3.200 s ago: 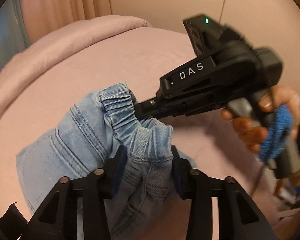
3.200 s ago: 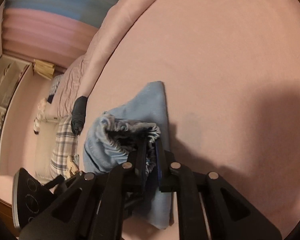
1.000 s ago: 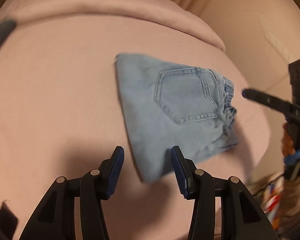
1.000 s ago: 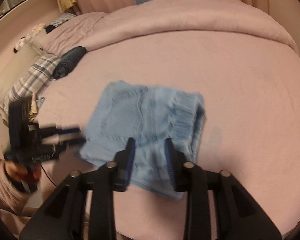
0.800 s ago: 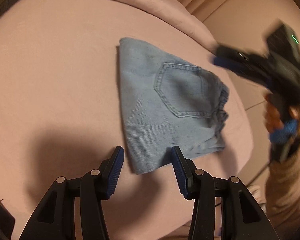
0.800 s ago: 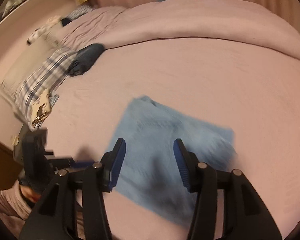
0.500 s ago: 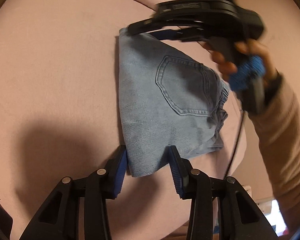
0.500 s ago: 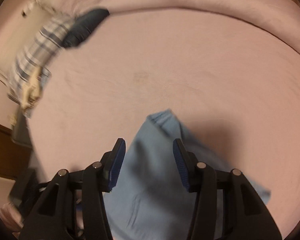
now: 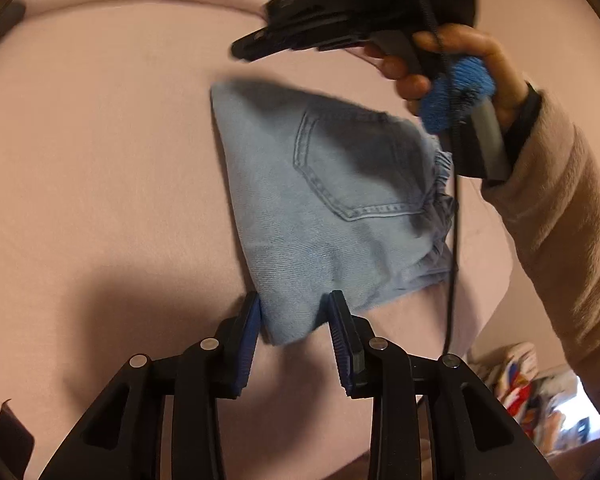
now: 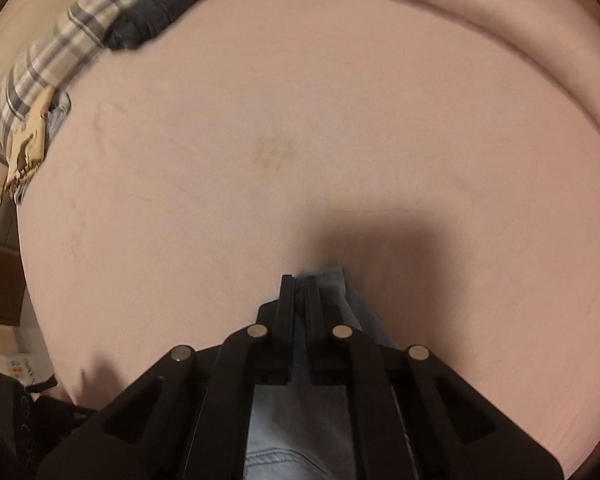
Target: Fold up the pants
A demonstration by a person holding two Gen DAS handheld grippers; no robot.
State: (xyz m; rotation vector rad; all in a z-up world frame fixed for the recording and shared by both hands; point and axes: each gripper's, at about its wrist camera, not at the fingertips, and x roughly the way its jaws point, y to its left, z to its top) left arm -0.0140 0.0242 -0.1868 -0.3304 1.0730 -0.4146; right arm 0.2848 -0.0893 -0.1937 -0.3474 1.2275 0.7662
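Now the left gripper, spread half a second ago, has narrowed around the near corner of the pants — pads flank the denim, not yet biting. The right gripper, open before, has pressed together at the far corner; whether it holds cloth, cannot tell. Likely a final tidy of the folded bundle. Beyond — bare pink bedspread, room on all sides.

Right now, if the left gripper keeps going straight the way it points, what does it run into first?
The left gripper would meet the folded light-blue denim pants first: their near corner already sits between its open jaws, on the pink bedspread. How high above the bed it is remains unclear.
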